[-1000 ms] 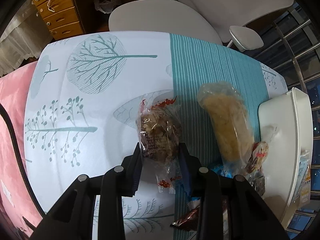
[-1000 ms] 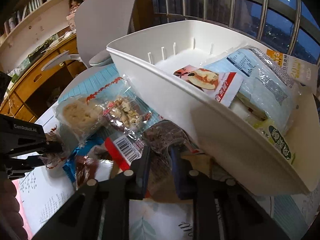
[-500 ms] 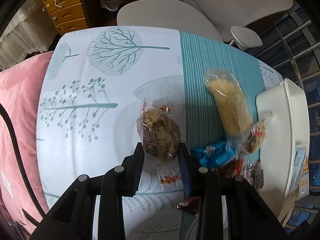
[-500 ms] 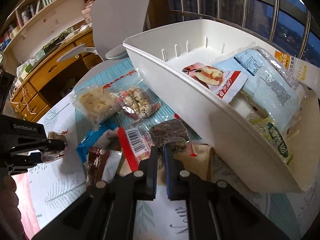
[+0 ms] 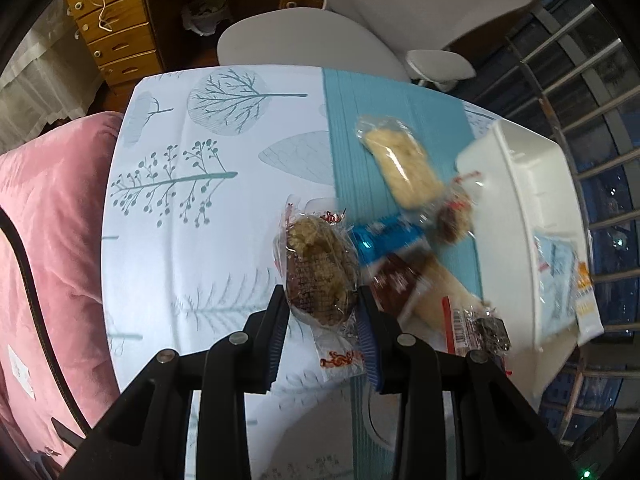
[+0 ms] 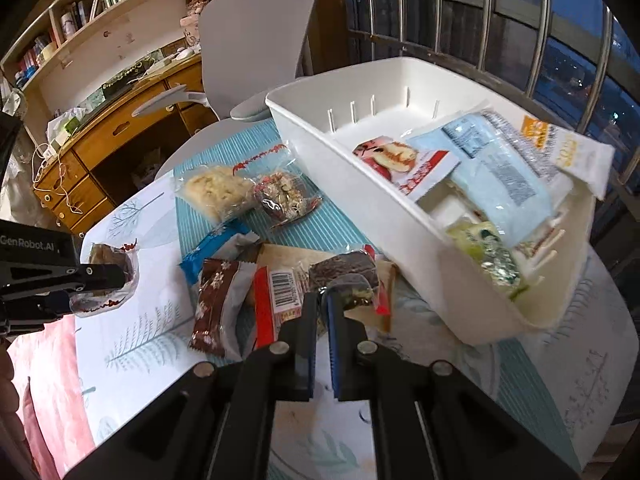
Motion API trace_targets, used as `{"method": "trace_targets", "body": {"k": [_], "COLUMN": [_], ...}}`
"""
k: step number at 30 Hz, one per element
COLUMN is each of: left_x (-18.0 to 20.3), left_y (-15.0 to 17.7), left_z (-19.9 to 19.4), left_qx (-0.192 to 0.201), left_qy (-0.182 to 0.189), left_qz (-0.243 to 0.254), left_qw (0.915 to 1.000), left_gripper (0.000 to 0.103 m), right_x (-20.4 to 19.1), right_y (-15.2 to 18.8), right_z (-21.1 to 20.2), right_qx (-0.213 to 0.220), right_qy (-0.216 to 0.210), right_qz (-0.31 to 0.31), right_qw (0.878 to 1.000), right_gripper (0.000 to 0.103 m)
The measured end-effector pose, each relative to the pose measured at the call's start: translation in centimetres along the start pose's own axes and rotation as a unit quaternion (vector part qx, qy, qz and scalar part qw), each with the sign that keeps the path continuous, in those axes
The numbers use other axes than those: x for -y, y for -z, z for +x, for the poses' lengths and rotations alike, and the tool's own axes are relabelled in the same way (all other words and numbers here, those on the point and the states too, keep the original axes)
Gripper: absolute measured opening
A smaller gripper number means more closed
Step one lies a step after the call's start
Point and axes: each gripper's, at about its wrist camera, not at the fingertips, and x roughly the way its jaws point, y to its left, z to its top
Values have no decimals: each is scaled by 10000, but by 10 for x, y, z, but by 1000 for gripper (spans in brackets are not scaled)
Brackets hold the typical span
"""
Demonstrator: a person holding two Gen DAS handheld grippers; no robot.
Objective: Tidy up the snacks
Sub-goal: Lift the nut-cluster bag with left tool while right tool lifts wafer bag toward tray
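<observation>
My left gripper [image 5: 323,308] has its jaws squeezed on a clear crinkly bag with a brown lumpy cake [image 5: 320,268], up off the bench [image 5: 168,240]. My right gripper [image 6: 323,300] has its jaws nearly shut, pinching the clear wrapper edge of a dark brown square cake [image 6: 344,272]. Just past it lie more snack packs. A pale rice cake in a clear bag [image 6: 216,192] lies farther off. The white plastic bin [image 6: 360,184] stands on the right, tipped, with packs inside.
</observation>
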Motion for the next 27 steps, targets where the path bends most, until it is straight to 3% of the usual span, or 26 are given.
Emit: {"method": "trace_targets", "body": {"k": [13, 22, 27], "left_x": [37, 62, 89], "left_y": [56, 92, 108], "left_z": [-82, -105, -109], "left_qx": [222, 314, 471], "left_qy": [494, 610, 680], "left_qz": [475, 426, 336], "left_qw": [9974, 9967, 9960], "left_gripper": [32, 32, 32], "right_x": [18, 44, 71], "right_y": [3, -4, -17], "right_z": [-92, -139, -151], "right_qx": [512, 811, 899], "right_qy": [-129, -142, -367], "right_qz": [-99, -274, -471], "right_qw": [9986, 9962, 9942], "right_gripper": [5, 5, 5]}}
